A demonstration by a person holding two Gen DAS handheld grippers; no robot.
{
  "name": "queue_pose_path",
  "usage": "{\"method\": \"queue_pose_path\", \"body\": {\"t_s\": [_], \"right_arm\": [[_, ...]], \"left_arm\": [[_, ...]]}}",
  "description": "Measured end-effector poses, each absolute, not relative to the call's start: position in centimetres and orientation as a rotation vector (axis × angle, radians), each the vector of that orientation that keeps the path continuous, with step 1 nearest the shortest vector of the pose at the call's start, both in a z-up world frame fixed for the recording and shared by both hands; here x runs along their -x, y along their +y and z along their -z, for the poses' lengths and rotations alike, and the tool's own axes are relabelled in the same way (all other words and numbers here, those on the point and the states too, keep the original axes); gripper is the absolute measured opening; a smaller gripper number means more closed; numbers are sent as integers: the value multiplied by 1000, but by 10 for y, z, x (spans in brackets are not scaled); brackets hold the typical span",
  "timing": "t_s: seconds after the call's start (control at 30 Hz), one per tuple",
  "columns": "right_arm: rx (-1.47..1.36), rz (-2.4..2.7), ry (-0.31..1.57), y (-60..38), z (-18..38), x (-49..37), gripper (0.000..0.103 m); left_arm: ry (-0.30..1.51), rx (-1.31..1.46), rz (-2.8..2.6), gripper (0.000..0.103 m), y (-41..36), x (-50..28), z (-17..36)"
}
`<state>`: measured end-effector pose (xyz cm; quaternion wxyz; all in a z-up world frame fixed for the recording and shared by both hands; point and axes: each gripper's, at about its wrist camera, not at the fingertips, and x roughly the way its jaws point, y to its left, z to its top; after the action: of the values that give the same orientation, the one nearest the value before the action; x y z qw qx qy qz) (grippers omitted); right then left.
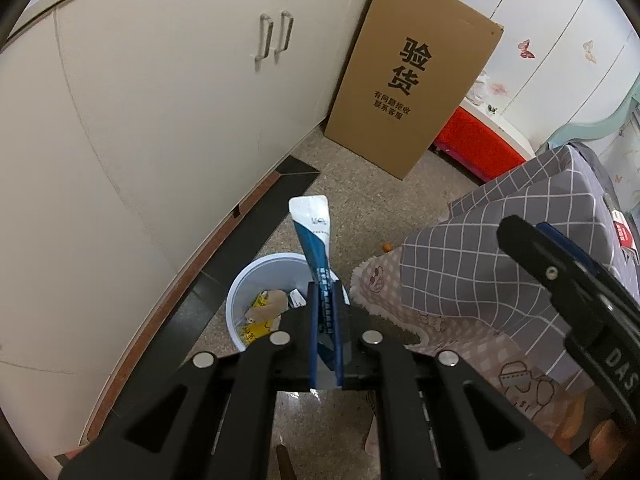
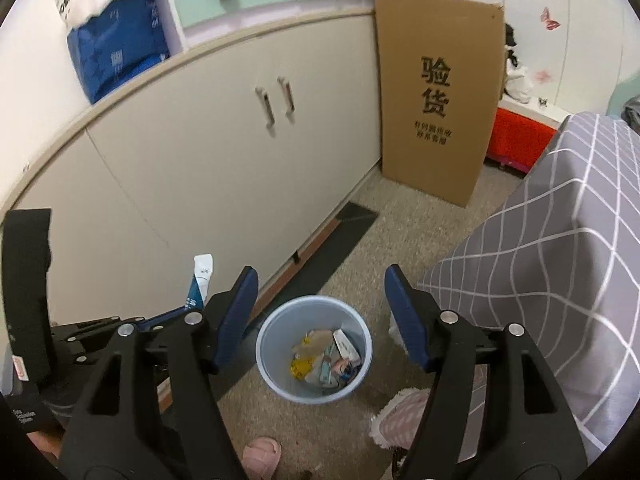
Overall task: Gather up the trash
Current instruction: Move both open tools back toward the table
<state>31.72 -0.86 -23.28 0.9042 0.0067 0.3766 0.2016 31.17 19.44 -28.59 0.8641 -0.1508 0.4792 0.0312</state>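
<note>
My left gripper [image 1: 325, 292] is shut on a blue and white wrapper [image 1: 314, 228], which sticks up above its fingers, over the rim of a pale blue trash bin [image 1: 244, 292] on the floor. The bin holds several bits of litter. In the right wrist view the same bin [image 2: 314, 350] stands below my right gripper [image 2: 320, 288], which is open with nothing between its fingers. The wrapper [image 2: 202, 276] and the left gripper show at that view's left. The right gripper's black body [image 1: 560, 280] crosses the left wrist view's right side.
Beige cabinet doors [image 1: 160, 100] run along the left. A tall cardboard box [image 1: 412, 76] leans at their far end, with a red box [image 1: 476, 144] beside it. A grey checked cloth [image 1: 500, 256] covers furniture on the right. A pink slipper [image 2: 262, 454] shows at the bottom.
</note>
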Motion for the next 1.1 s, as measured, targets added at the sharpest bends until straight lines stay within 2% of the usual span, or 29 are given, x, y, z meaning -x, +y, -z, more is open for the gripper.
{"method": "queue_pose_path", "body": {"t_s": [0.17, 0.2, 0.23, 0.27, 0.53, 0.83, 1.1], "right_arm": [[-57, -393, 751, -19, 227, -317, 65], [-61, -390, 748, -20, 227, -317, 65], [-66, -383, 743, -22, 226, -317, 65], [-68, -380, 743, -23, 226, -316, 65], [-87, -372, 741, -32, 219, -312, 65], [-119, -380, 691, -54, 190, -293, 66], [-157, -315, 635, -117, 163, -272, 67]], "left_arm": [[995, 330, -62, 11, 193, -325, 283], [1001, 345, -63, 31, 193, -328, 284], [1007, 358, -69, 66, 194, -329, 286], [1002, 367, -85, 73, 194, -330, 287], [974, 384, -111, 73, 192, -315, 278], [863, 411, -143, 73, 181, -294, 233], [814, 344, -67, 73, 132, -287, 201]]}}
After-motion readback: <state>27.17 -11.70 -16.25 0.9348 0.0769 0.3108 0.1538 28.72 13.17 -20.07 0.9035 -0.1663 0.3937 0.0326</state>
